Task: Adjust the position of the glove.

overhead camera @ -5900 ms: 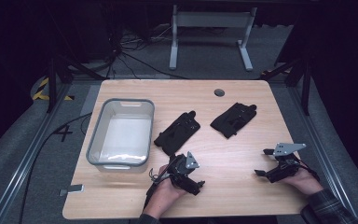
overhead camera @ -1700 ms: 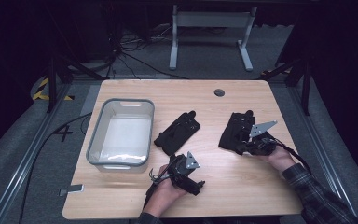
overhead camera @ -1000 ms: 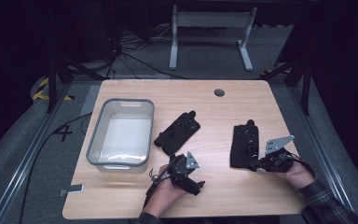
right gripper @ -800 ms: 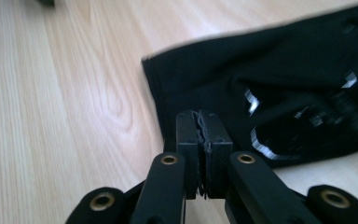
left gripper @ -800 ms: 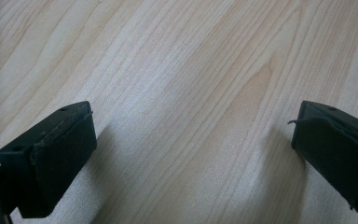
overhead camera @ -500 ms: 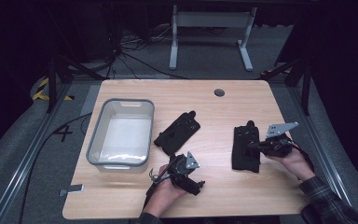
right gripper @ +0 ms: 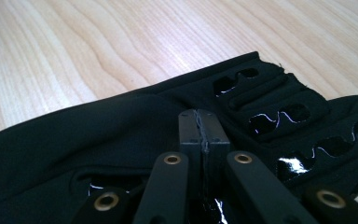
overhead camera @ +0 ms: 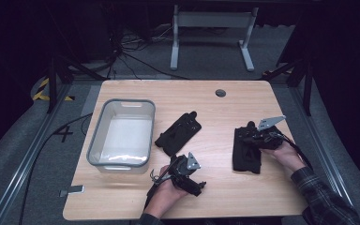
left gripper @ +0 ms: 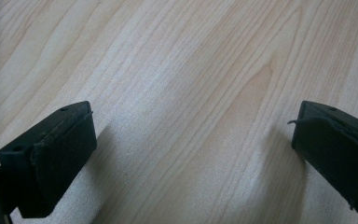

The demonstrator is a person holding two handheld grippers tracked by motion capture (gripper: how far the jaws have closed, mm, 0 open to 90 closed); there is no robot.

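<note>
Two black gloves lie on the wooden table point(overhead camera: 225, 197). One glove point(overhead camera: 179, 133) rests at the centre, next to the bin. The other glove point(overhead camera: 246, 153) lies lengthwise at the right, and my right gripper point(overhead camera: 249, 139) is shut on its far part. In the right gripper view the jaws are pressed together point(right gripper: 200, 122) on the glove's fabric point(right gripper: 98, 135), near its glossy cut-outs. My left gripper point(overhead camera: 198, 186) rests near the front edge, south of the centre glove. Its pads point(left gripper: 60, 149) stand wide open point(left gripper: 191, 154) over bare wood, holding nothing.
A clear plastic bin point(overhead camera: 122, 102) stands at the table's left, with nothing inside. A round cable hole point(overhead camera: 221, 93) sits near the far edge. A white frame point(overhead camera: 212, 28) and cables lie on the floor beyond the table.
My right gripper came from the front right, closed on the right glove, dragged it toward the front and turned it lengthwise. The left gripper has stayed still.
</note>
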